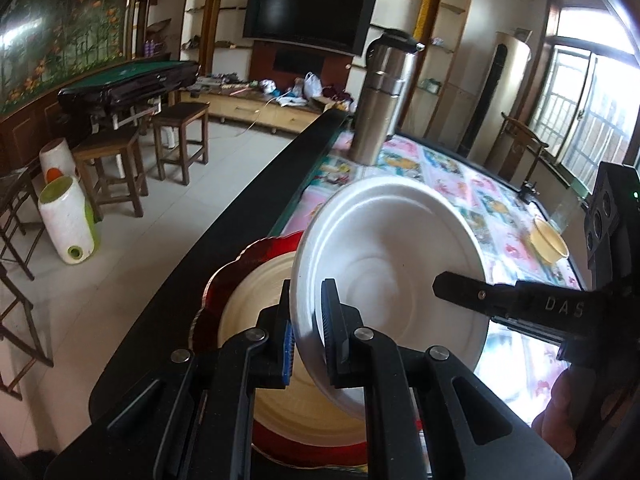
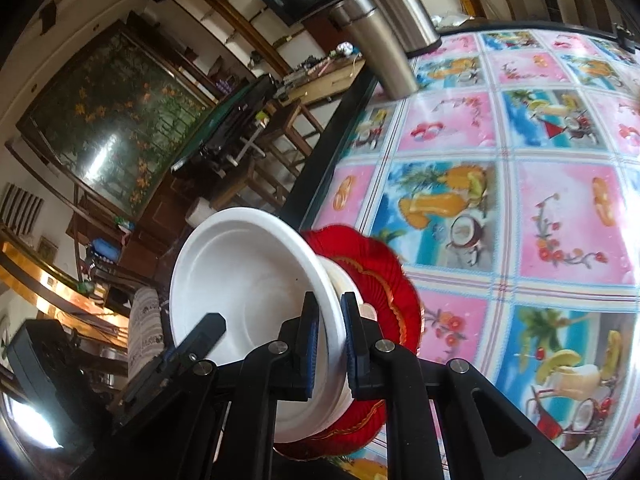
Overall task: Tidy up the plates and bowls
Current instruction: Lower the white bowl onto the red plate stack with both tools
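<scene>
A long table (image 1: 248,200), dark-edged and covered in a bright cloth of pink and blue fruit-drink squares, ran through a sitting room with a wall-mounted television (image 1: 308,12). Near its far end stood a tall steel flask (image 1: 380,96), and well apart to one side sat a small yellow bowl (image 1: 549,243).

At the near edge lay a red scalloped tray (image 1: 276,246) carrying a cream plate (image 1: 256,300). Above that stack, tilted steeply on edge, was a white foam plate (image 1: 384,256), and both tools had hold of it. The left gripper (image 1: 306,320) pinched the near rim between its two fingers, closed on the foam. The right gripper (image 2: 330,332) was likewise clamped over the opposite rim, one finger inside the dish and one behind it; its dark finger (image 1: 460,288) reached across the plate's face in the left view. Part of a hand (image 1: 560,420) showed at the lower right.

The step in hand looked to be stacking: the white plate held over the cream one, not yet laid flat. The next move would likely call for levelling the plate, centring it over the stack, lowering it until it nested, then loosening both grips without dragging the light foam sideways.
</scene>
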Demonstrator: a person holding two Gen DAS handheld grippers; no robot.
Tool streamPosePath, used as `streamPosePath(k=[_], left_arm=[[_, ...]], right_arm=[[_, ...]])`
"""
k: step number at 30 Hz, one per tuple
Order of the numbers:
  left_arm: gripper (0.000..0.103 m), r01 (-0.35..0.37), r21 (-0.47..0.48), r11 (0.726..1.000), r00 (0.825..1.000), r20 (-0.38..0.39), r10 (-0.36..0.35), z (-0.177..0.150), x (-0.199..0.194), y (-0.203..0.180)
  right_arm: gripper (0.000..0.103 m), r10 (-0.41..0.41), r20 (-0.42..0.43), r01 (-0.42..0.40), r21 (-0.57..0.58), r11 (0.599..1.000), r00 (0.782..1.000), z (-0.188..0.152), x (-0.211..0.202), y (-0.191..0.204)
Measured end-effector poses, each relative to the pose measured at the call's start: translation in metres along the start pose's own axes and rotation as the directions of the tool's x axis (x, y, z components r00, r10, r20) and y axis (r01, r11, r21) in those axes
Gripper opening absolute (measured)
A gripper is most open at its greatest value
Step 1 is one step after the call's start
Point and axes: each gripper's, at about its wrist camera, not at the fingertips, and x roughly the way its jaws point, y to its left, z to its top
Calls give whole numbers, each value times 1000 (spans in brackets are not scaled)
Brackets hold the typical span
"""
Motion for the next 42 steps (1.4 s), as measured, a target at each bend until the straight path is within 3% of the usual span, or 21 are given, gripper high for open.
streamPosePath(k=[17,42], left_arm=[[10,-33,-12,999,995,-100,32,-13,14,21],[10,-99,30,995,994,-44,100,-8,1,14]], right_arm=[[14,-1,-59,-2,-38,999,998,-14,24,4],[15,22,-34,-22,-3,1000,999,-16,7,-9]])
